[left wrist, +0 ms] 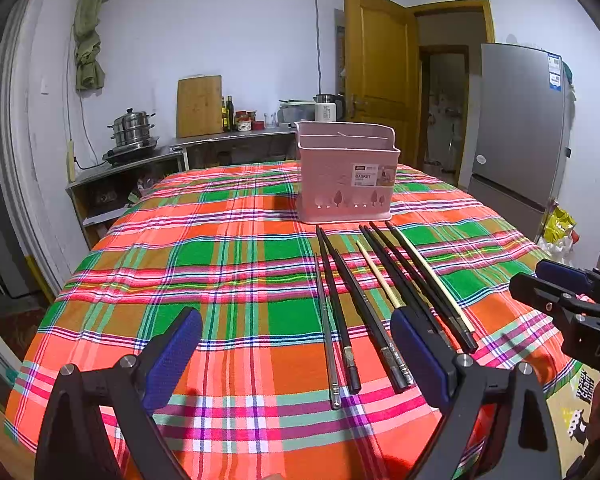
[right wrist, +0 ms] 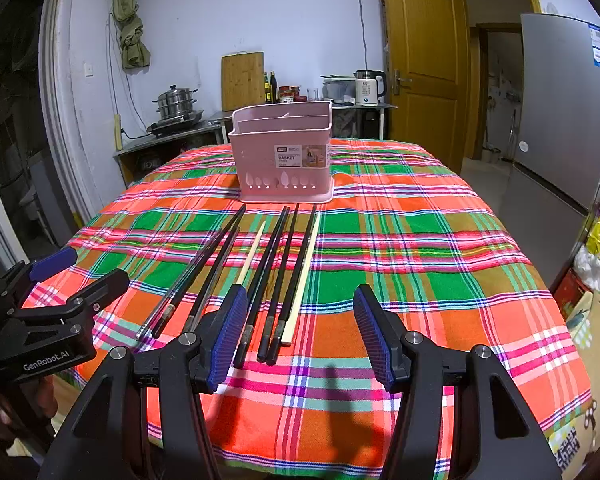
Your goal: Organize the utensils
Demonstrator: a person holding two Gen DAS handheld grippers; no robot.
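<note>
Home kitchen: stove pot, cutting board, fridge.

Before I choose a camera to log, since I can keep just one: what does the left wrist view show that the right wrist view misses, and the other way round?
Only the left wrist view shows the open left gripper from behind and the right gripper entering from the right edge. Only the right wrist view shows the right gripper's open fingers from behind and the left gripper at the left edge. Both share the pink utensil basket, the chopsticks and the plaid tablecloth.
</note>
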